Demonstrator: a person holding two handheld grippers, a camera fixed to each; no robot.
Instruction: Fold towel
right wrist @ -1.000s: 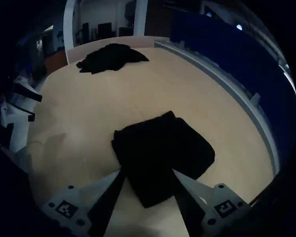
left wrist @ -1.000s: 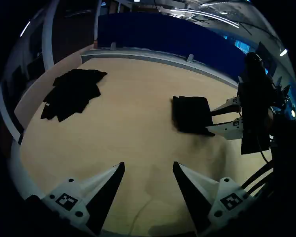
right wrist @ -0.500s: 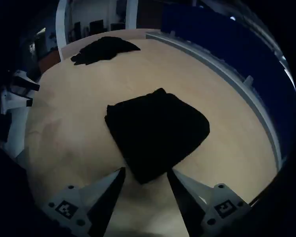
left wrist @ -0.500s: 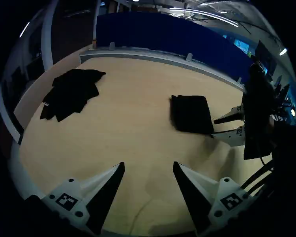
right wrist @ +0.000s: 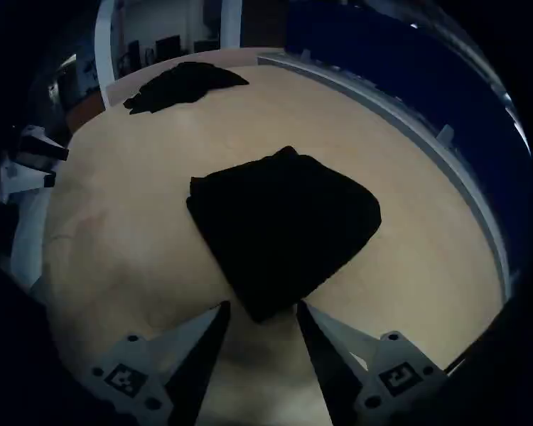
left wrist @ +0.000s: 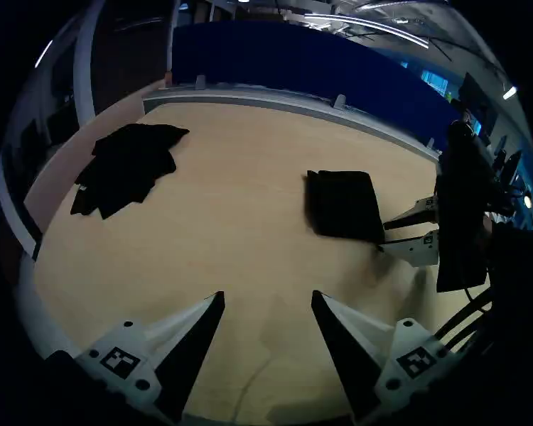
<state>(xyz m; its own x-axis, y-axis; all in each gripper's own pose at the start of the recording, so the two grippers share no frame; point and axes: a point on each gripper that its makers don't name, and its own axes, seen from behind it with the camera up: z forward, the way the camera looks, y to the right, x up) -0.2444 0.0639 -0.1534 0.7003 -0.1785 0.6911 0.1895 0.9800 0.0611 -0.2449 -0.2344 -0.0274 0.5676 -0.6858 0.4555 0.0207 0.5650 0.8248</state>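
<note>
Right gripper [right wrist: 263,307] has backed off the folded towel [right wrist: 284,227]; jaws slightly narrower, parted, holding nothing.
Folded towel lies flat mid-bench [left wrist: 231,234], directly ahead of the right gripper, its near corner pointing into the jaw gap, apparently just clear. Left gripper [left wrist: 266,295] is parted, empty, well apart by the near edge. Dark cloth heap [left wrist: 128,167] lies toward the far left corner.

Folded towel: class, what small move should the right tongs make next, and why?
Probably draw the right tongs clear: they stand open, the folded towel lies flat on the table, its near corner between them. A crumpled dark cloth waits farther off.
</note>
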